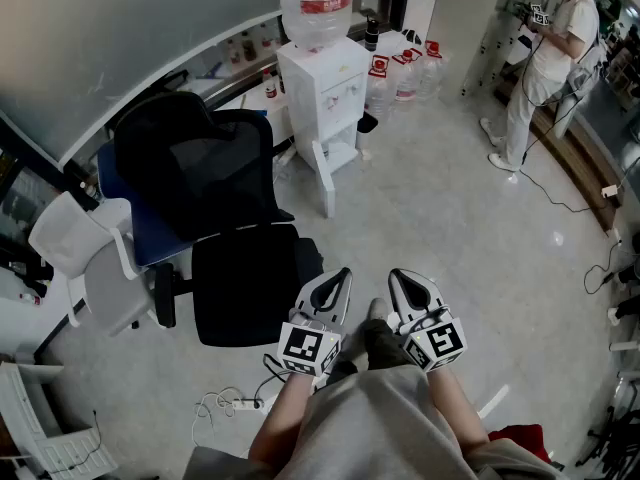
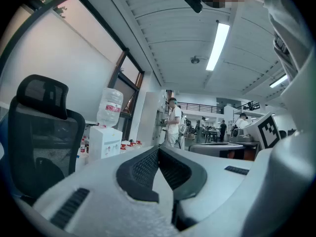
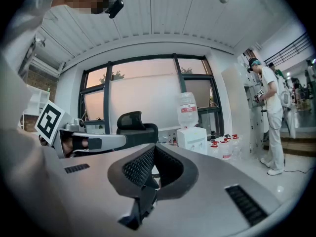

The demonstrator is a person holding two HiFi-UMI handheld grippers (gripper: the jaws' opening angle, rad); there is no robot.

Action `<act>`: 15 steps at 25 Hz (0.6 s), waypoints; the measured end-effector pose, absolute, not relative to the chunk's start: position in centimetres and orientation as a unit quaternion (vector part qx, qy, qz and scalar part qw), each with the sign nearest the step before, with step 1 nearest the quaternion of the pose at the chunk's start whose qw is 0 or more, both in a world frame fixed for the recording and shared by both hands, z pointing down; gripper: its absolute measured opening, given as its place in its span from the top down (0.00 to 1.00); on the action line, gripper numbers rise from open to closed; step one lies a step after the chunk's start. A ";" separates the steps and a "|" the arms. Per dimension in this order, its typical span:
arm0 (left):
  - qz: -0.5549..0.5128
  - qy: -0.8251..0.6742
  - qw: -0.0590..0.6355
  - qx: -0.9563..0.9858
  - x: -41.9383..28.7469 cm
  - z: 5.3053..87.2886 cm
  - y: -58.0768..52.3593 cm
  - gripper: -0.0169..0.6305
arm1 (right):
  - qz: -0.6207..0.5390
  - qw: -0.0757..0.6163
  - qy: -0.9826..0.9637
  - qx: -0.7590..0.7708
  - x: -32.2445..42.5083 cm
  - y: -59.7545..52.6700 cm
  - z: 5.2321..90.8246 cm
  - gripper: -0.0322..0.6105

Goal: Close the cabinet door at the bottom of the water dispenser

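The white water dispenser [image 1: 325, 88] stands far ahead against the wall, with a clear bottle [image 1: 315, 3] on top. Its bottom cabinet door [image 1: 323, 178] hangs open, swung out over the floor toward me. Both grippers are held close to my body, well short of the dispenser. My left gripper [image 1: 341, 274] is shut with nothing in it, and my right gripper [image 1: 394, 276] beside it is also shut and empty. In the left gripper view the dispenser [image 2: 104, 141] shows small beyond the closed jaws [image 2: 159, 150]. The right gripper view shows the dispenser [image 3: 192, 137] past its closed jaws [image 3: 154, 147].
A black mesh office chair [image 1: 215, 168] stands left of the path to the dispenser, and a white chair [image 1: 90, 258] sits further left. Several water jugs [image 1: 405, 73] line the wall right of the dispenser. A person [image 1: 545, 58] stands at the far right. A power strip [image 1: 240, 404] lies near my feet.
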State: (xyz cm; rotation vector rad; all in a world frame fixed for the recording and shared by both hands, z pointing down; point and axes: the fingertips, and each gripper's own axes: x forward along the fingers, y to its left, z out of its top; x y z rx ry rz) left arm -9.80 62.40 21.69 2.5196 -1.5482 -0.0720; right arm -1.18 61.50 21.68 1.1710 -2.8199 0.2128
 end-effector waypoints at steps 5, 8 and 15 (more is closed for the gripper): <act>-0.028 -0.525 0.097 0.845 -9.7 22.3 61.2 0.96 | 0.067 0.041 -0.923 0.378 -1.4 60.1 21.9 0.94; -0.026 -0.525 0.106 0.844 -9.2 22.9 60.4 0.96 | 0.069 0.042 -0.923 0.376 -1.0 59.2 22.2 0.94; -0.013 -0.525 0.125 0.842 -6.8 24.4 57.4 0.96 | 0.083 0.036 -0.924 0.372 1.3 56.1 23.1 0.93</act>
